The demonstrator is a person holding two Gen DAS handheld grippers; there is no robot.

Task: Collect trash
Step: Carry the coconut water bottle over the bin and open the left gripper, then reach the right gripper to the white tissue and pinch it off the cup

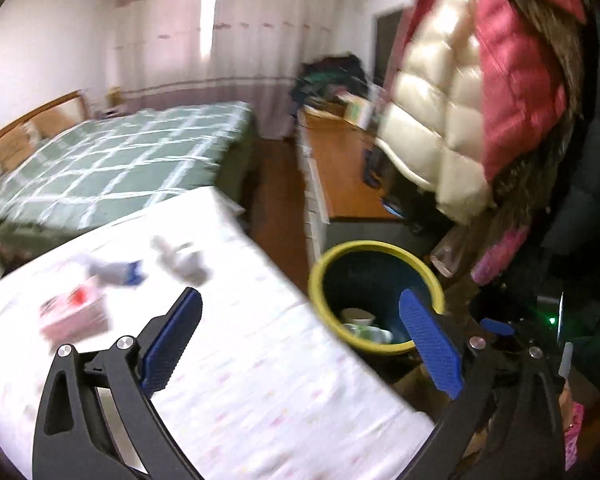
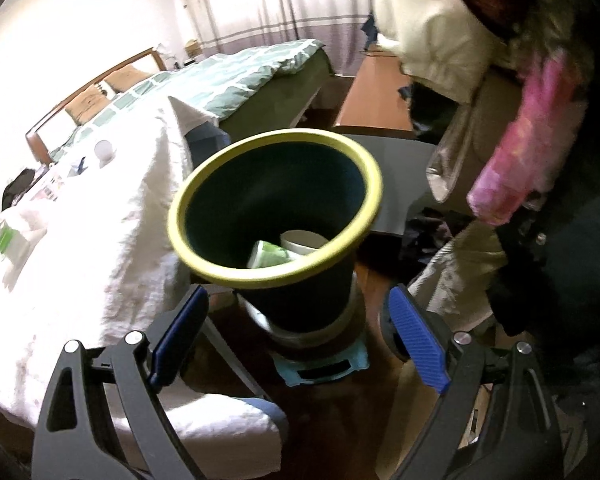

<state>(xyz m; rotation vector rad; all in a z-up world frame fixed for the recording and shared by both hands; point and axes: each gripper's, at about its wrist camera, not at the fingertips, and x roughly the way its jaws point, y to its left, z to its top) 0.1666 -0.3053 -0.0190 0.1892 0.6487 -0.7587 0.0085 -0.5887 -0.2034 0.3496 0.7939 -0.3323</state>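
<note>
Well, I see a big bed (image 1: 112, 160) with a green checked cover far back in the room. Closer to me is a table with a white cloth (image 1: 260, 360) over it. Next to the table, down on the floor, stands my trash bin (image 2: 276, 208), dark with a yellow rim. It already has a white cup (image 2: 302, 240) and a green and white wrapper (image 2: 270, 258) inside. Some trash is on the cloth too (all blurry from here): a pink and red packet (image 1: 74, 314), a blue and white wrapper (image 1: 118, 272), and a gray crumpled bit (image 1: 182, 262). My left gripper (image 1: 300, 344) hangs over the table edge, its fingers spread wide, holding nothing. My right gripper (image 2: 296, 340) points at the bin, fingers wide apart and empty too.
</note>
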